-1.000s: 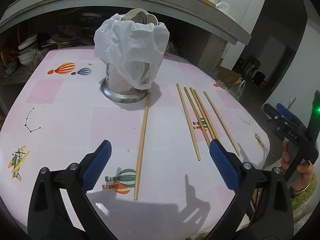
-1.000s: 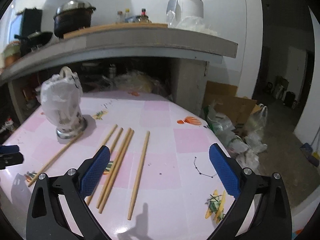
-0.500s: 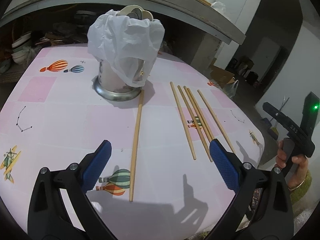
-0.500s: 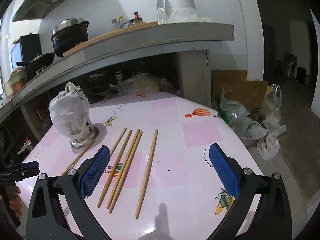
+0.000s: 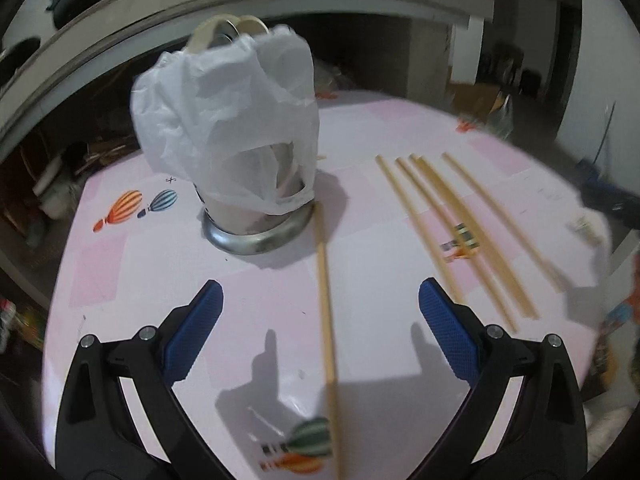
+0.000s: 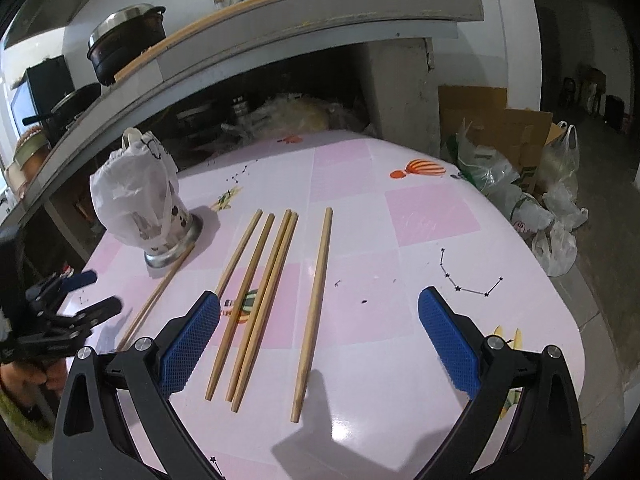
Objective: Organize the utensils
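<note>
Pink tablecloth (image 5: 168, 264) fills my left wrist view, printed with balloons. My left gripper (image 5: 320, 304) hovers over it with its jaws wide apart and nothing between the blue pads (image 5: 196, 332). One chopstick (image 5: 326, 320) runs lengthwise straight through the gap between the jaws, its far end touching the steel base of the holder (image 5: 256, 236) ahead and slightly left of the jaws. A white bag (image 5: 224, 120) is draped over that holder. Four more chopsticks (image 5: 460, 236) lie ahead and right of the right jaw; this view is blurred.

From the right wrist, my right gripper (image 6: 319, 332) is likewise spread open and empty above the cloth. A lone chopstick (image 6: 314, 308) lies between its jaws, near the middle. Three others (image 6: 256, 300) lie just inside the left jaw, two of them touching. The holder (image 6: 168, 256) stands well ahead to the left, with the sixth stick (image 6: 160, 292) leaning toward its base. The left gripper (image 6: 76, 296) shows at the far left edge.
</note>
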{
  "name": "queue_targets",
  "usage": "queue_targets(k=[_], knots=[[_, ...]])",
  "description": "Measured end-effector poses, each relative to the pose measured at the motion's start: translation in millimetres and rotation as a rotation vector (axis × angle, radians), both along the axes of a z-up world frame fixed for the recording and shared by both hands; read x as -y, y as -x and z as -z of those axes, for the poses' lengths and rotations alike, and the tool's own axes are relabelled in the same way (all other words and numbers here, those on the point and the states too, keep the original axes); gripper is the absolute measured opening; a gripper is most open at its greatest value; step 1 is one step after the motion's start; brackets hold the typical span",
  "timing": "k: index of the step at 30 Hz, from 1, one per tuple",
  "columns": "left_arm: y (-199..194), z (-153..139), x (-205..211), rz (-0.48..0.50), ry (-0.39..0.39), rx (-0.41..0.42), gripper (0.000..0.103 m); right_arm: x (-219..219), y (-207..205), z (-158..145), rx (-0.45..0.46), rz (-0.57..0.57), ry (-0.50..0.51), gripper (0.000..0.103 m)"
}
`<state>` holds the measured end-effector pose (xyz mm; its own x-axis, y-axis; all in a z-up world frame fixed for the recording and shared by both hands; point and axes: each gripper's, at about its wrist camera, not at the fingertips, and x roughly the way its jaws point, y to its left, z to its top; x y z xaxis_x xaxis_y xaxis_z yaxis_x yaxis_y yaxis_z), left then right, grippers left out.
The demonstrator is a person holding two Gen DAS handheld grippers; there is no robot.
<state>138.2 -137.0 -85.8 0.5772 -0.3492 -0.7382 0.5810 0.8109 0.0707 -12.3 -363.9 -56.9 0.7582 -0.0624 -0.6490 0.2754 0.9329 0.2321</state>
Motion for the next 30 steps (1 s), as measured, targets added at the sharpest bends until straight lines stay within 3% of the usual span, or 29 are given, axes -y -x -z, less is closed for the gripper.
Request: queue_targets(k=[4,9,14,23,30], knots=[[-13.0,12.4,11.1,-0.011,-0.077,-0.015,0.093,-0.1,-0.3,4.2,-0.008,-0.006,-0.016,0.097],[-20.2,25.9,13.9,-0.029,-0.113,-0.077,0.067,4.2,-0.6,5.7,-0.011,-0.006,-0.027,0.097],[-18.8,34.2,10.8,-0.032,-0.136,-0.116,0.053,7.6,-0.7,7.4,-0.012,-0.002,-0.046,0.097],[-16.3,38.4,5.7,-0.034,-0.113,-0.165,0.033,7.4,2.7,5.1,-0.005,0.003,-0.048,0.097],[-7.6,38.7,1.6,-0.034,-0.088,-0.196,0.01,7.3,3.7,4.2,-0.002,0.002,-0.048,0.097]])
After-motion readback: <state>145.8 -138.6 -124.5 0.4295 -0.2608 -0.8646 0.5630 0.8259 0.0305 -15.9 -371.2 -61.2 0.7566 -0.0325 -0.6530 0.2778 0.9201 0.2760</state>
